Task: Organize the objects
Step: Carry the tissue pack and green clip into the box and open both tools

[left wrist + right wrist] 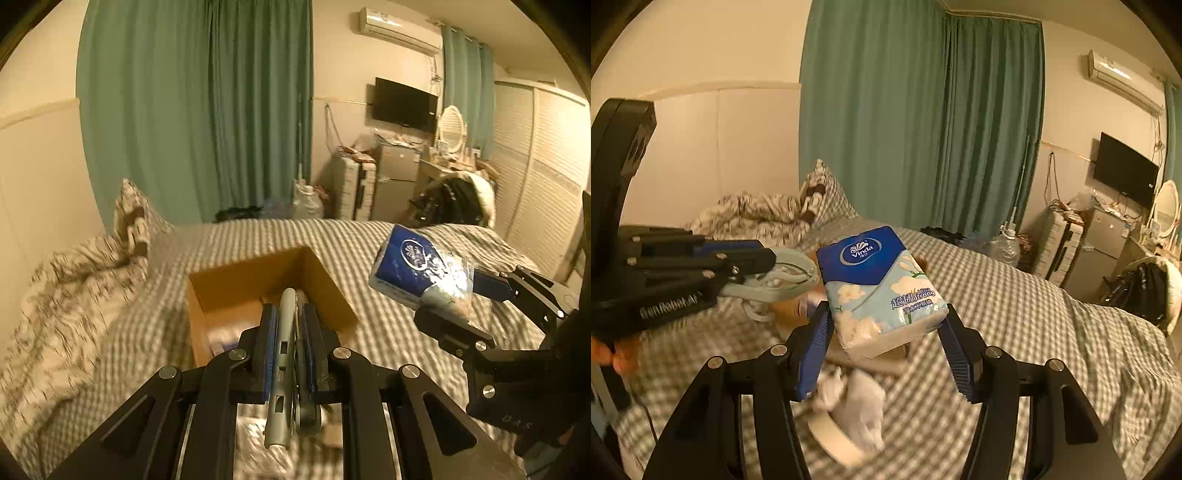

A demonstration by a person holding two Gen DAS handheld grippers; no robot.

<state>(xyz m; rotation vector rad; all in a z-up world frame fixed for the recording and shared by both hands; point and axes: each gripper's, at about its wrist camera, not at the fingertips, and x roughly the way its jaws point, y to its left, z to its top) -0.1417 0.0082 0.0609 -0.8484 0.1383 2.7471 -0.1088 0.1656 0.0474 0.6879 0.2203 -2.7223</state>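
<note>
Fingers of my left gripper [290, 325] clamp a pale grey plastic clip [284, 354] over the brown cardboard box [236, 284]; my right gripper [886, 332], at 3 o'clock, pinches a blue-and-white Vinda tissue pack [882, 284].

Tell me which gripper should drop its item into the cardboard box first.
Left, probably. The left gripper already holds its grey clip over the cardboard box; the tissue pack is off to the side.

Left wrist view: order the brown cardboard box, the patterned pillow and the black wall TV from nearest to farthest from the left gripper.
1. Brown cardboard box, just ahead of the left gripper.
2. Patterned pillow, left, at the bedhead.
3. Black wall TV, far right wall.
</note>
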